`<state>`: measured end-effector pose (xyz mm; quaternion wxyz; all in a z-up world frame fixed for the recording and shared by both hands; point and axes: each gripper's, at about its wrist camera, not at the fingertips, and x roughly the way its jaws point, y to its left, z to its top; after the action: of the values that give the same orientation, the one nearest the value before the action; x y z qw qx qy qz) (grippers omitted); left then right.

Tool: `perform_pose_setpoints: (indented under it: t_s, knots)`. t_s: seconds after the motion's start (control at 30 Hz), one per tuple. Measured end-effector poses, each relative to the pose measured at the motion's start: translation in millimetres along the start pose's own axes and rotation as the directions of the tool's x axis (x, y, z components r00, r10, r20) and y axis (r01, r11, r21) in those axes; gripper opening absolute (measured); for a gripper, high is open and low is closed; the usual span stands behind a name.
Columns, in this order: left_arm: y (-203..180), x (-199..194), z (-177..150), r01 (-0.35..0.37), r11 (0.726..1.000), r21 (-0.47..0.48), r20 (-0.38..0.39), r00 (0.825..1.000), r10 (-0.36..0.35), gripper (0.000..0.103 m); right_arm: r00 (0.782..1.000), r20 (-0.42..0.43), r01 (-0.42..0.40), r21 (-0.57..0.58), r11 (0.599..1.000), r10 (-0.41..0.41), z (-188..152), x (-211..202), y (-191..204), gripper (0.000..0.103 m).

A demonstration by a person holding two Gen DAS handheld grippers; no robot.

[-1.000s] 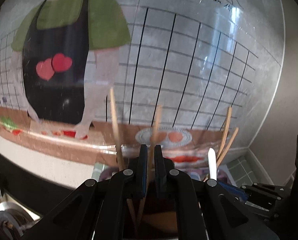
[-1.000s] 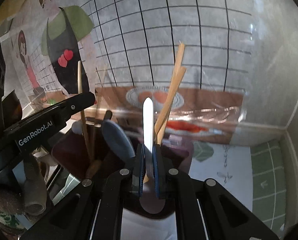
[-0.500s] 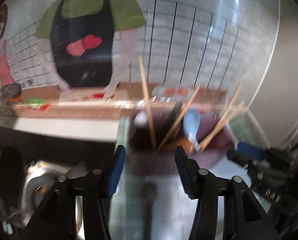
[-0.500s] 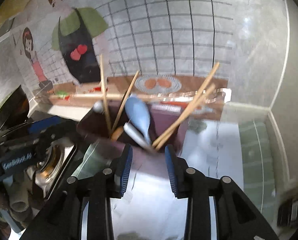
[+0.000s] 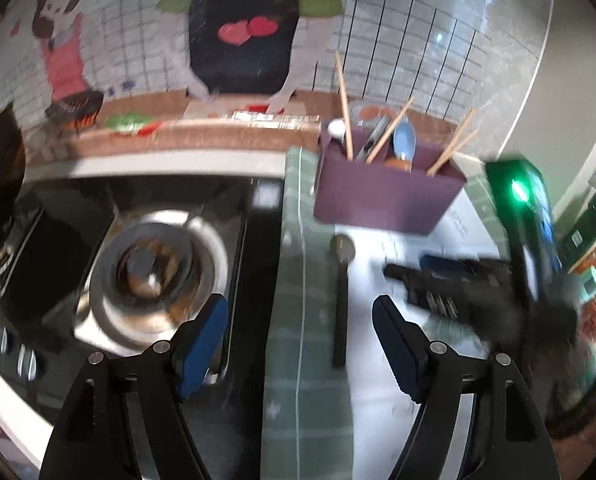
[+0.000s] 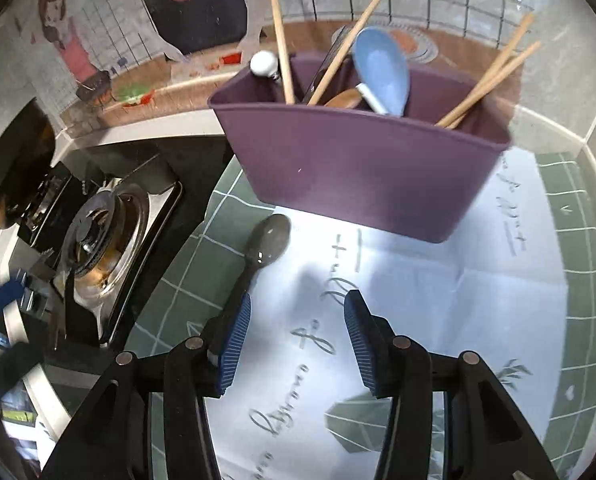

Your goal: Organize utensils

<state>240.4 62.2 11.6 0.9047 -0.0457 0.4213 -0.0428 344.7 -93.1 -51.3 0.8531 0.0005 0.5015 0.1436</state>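
Observation:
A purple utensil holder (image 6: 353,164) (image 5: 381,196) stands on the counter mat, holding wooden chopsticks (image 6: 493,76), a blue spoon (image 6: 381,66) and a white-knobbed utensil (image 6: 264,63). A dark grey spoon (image 6: 264,248) (image 5: 341,288) lies flat on the mat in front of it. My right gripper (image 6: 298,336) hovers just before the holder with its jaws opening and nothing between them; the spoon's handle runs under its left finger. My left gripper (image 5: 299,344) is farther back, jaws opening, empty, above the mat's left part. The right gripper (image 5: 449,284) shows blurred in the left wrist view.
A gas stove with a steel burner (image 5: 154,272) (image 6: 102,240) sits left of the green grid mat (image 5: 298,380). A white sheet with writing (image 6: 397,320) covers part of the mat. A cartoon-printed wall (image 5: 238,40) rises behind. Boxes and packets (image 5: 589,232) stand at right.
Both grippers were shut on utensils inside the holder, let go and pulled back and away from it. Their jaws have spread. The views now tilt down onto the mat and stove.

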Motion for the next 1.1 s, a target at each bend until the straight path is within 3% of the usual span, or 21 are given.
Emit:
perform_pose_setpoints:
  t_s: [0.13, 0.27, 0.47, 0.6, 0.67, 0.83, 0.97, 1.1]
  knots:
    - [8.3, -2.1, -24.6, -0.01, 1.0, 0.008, -0.053, 0.999, 0.011, 0.076, 1.0, -0.019, 0.008, 0.041, 0.999, -0.007, 3.0, 5.3, 9.8, 0.046]
    - [12.7, -5.1, -37.8, 0.003, 1.0, -0.006, -0.061, 0.998, -0.003, 0.076, 0.999, 0.025, 0.029, 0.038, 0.999, -0.03, -13.8, -15.6, 12.6, 0.046]
    - [5.7, -17.2, -41.5, 0.039, 0.999, -0.029, 0.007, 0.999, -0.038, 0.076, 0.986, 0.142, 0.068, 0.094, 0.993, -0.081, -60.6, -78.7, -7.8, 0.051]
    - [-2.6, -33.7, -50.2, 0.054, 0.998, -0.033, 0.125, 0.991, -0.05, 0.088, 0.952, 0.268, 0.116, 0.126, 0.985, -0.146, -98.7, -124.3, -13.3, 0.068]
    - [-8.4, -41.8, -56.8, 0.055, 0.998, -0.016, 0.184, 0.982, -0.051, 0.093, 0.937, 0.307, 0.135, 0.123, 0.983, -0.167, -109.8, -137.4, -13.0, 0.072]
    - [-15.2, -52.4, -66.3, 0.07, 0.998, -0.005, 0.235, 0.97, -0.067, 0.103, 0.892, 0.398, 0.182, 0.12, 0.976, -0.215, -130.8, -161.8, -6.7, 0.079]
    - [-18.9, -68.3, -76.9, 0.0, 1.0, -0.009, 0.337, 0.941, 0.003, 0.103, 0.863, 0.448, 0.2, 0.122, 0.972, -0.234, -150.8, -169.5, -4.9, 0.094]
    - [-24.0, -73.4, -82.1, -0.022, 1.0, -0.011, 0.351, 0.936, 0.025, 0.103, 0.839, 0.477, 0.234, 0.114, 0.966, -0.26, -164.1, -175.9, -1.0, 0.097]
